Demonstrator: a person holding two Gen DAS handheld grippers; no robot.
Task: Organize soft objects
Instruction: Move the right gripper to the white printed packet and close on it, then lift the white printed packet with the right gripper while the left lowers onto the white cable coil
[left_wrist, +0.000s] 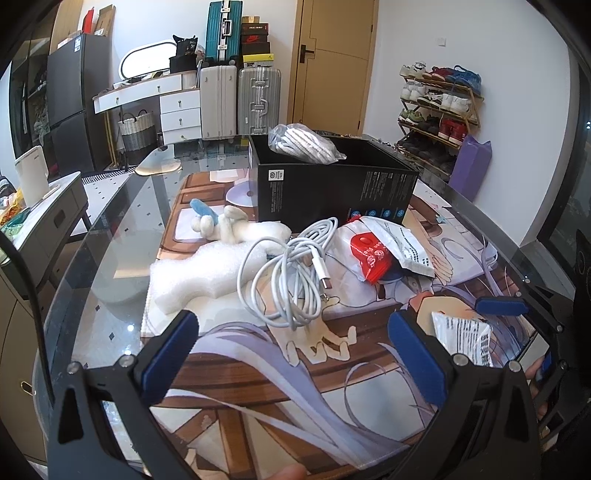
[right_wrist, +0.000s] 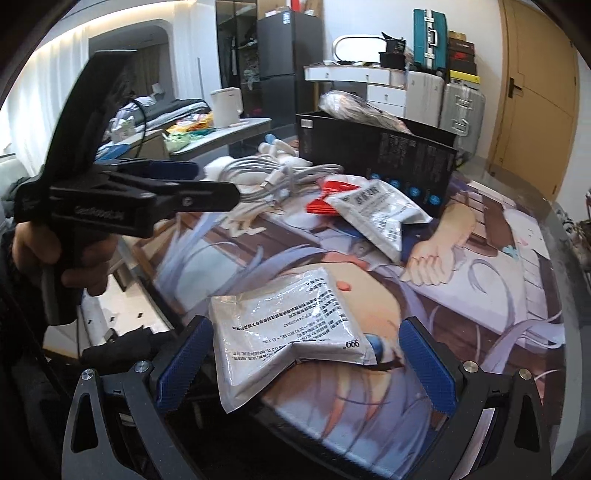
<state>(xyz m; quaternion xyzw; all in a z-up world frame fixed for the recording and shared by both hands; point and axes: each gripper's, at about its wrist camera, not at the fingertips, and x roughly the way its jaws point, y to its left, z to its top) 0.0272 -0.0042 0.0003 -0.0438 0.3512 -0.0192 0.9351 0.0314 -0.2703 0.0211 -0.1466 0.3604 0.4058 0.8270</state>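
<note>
A black open box (left_wrist: 332, 188) stands at the back of the printed mat, with a bagged white bundle (left_wrist: 306, 144) on top of it. In front lie a white plush toy (left_wrist: 236, 225), a white foam piece (left_wrist: 199, 277), a coiled white cable (left_wrist: 291, 273), a red packet (left_wrist: 371, 258) and a silver pouch (left_wrist: 399, 240). My left gripper (left_wrist: 291, 354) is open and empty, short of the cable. My right gripper (right_wrist: 306, 365) is open around a second silver pouch (right_wrist: 288, 325) lying on the mat; the pads (right_wrist: 184, 365) do not touch it. That pouch also shows in the left wrist view (left_wrist: 461, 338).
The glass table (left_wrist: 110, 229) carries an anime-print mat (left_wrist: 295, 387). The left gripper shows in the right wrist view (right_wrist: 147, 192), held high at the left. Suitcases (left_wrist: 240, 99), a shoe rack (left_wrist: 439, 107) and drawers (left_wrist: 177, 110) stand behind the table.
</note>
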